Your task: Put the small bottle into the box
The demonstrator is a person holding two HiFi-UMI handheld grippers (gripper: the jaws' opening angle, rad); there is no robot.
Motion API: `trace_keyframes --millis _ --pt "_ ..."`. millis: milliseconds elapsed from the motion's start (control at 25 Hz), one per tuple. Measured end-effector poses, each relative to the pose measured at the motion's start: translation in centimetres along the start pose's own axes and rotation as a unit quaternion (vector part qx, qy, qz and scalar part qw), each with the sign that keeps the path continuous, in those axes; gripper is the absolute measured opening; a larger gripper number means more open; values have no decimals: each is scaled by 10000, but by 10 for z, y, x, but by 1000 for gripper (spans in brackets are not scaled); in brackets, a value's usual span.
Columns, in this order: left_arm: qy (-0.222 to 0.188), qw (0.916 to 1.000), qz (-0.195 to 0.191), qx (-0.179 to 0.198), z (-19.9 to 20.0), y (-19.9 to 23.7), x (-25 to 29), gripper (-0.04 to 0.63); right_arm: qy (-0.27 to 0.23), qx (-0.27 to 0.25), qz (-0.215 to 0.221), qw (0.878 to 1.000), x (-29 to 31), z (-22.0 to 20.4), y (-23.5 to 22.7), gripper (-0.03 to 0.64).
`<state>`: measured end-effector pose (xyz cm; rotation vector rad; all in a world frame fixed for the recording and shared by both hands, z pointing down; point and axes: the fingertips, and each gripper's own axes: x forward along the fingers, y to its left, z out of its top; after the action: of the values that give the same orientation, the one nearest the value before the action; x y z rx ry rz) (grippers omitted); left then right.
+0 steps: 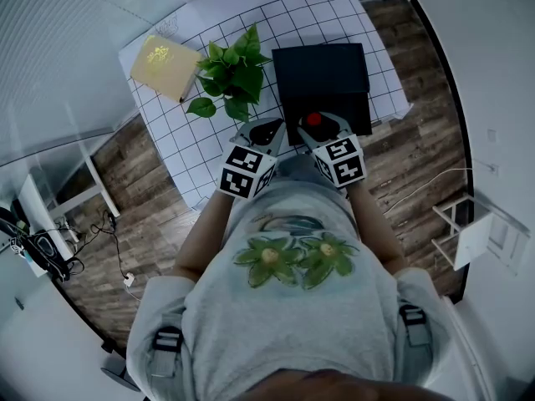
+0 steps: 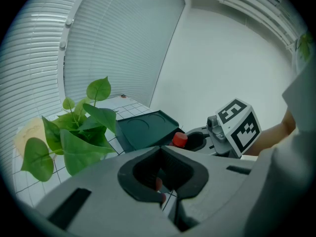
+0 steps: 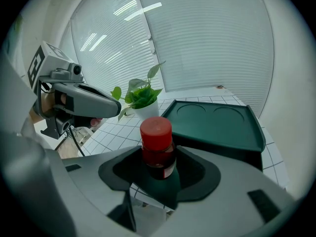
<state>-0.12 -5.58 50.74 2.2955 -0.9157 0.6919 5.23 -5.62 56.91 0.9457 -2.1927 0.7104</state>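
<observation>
The right tongs [image 3: 159, 184] are clenched on the small bottle [image 3: 157, 151]. It stands upright between the jaws, red cap on top, dark body below. The left tongs [image 2: 163, 189] are closed on nothing, their tips meeting, and hang just beside the right pair at the near edge of the worktop [image 3: 114, 131].

The bottle is held in the air short of the box [image 3: 217, 126], not in it. This is a dark green box whose flat lid, pressed with two round recesses, looks to be down. The pick-up therefore seems done. What remains, as I judge it, is to get the lid open, perhaps with the free left tongs, and then to lower the bottle inside and let go.

A potted leafy plant [image 3: 138, 98] stands on the white gridded cloth to the left of the box.

The bottle carries a pale label low on its side, but its print is too small to read. The box shows no writing.
</observation>
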Motion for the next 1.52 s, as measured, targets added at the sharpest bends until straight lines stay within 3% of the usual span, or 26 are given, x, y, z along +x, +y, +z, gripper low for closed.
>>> trace_keyframes --millis 1520 --pt "8 9997 168 -169 -9 5 6 7 274 -526 137 9981 18 -12 -3 218"
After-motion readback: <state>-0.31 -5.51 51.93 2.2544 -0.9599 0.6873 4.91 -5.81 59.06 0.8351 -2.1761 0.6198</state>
